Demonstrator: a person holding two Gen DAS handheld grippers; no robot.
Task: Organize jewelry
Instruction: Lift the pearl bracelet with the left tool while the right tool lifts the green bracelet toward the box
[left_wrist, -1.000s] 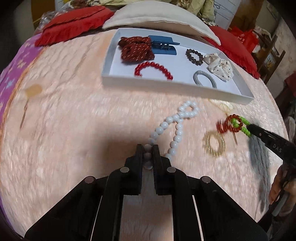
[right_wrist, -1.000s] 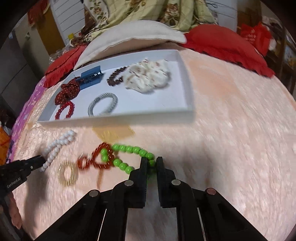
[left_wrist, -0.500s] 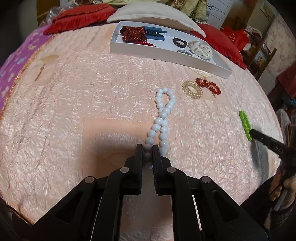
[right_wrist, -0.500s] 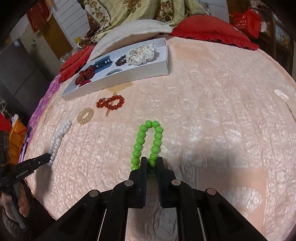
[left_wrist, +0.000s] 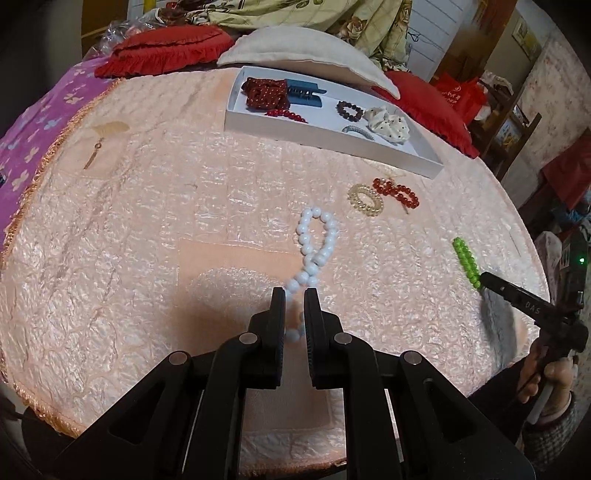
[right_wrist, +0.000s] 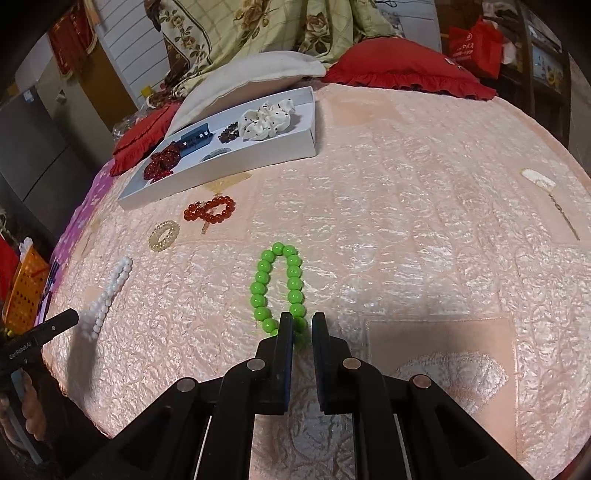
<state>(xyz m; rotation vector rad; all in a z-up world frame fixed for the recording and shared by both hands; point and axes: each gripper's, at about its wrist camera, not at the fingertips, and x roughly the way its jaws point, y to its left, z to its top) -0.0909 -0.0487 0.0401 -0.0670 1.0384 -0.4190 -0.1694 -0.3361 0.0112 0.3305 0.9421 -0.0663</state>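
A white bead bracelet (left_wrist: 314, 243) lies on the pink quilt, its near end between the slightly parted jaws of my left gripper (left_wrist: 294, 295); it also shows in the right wrist view (right_wrist: 107, 295). A green bead bracelet (right_wrist: 280, 288) lies with its near end between the slightly parted jaws of my right gripper (right_wrist: 303, 321); it also shows in the left wrist view (left_wrist: 466, 262). A red bead bracelet (left_wrist: 397, 191) and a gold bracelet (left_wrist: 365, 199) lie near the white tray (left_wrist: 332, 127), which holds several pieces.
Red cushions (left_wrist: 166, 48) and a white pillow (left_wrist: 306, 51) lie behind the tray. A purple cloth (left_wrist: 26, 140) covers the left edge. An orange basket (right_wrist: 22, 291) stands off the bed at left. The quilt's front edge is close below both grippers.
Both grippers pulled back toward the near edge, dragging the white and green bracelets away from the tray. Now both pairs of jaws have parted slightly around the beads.
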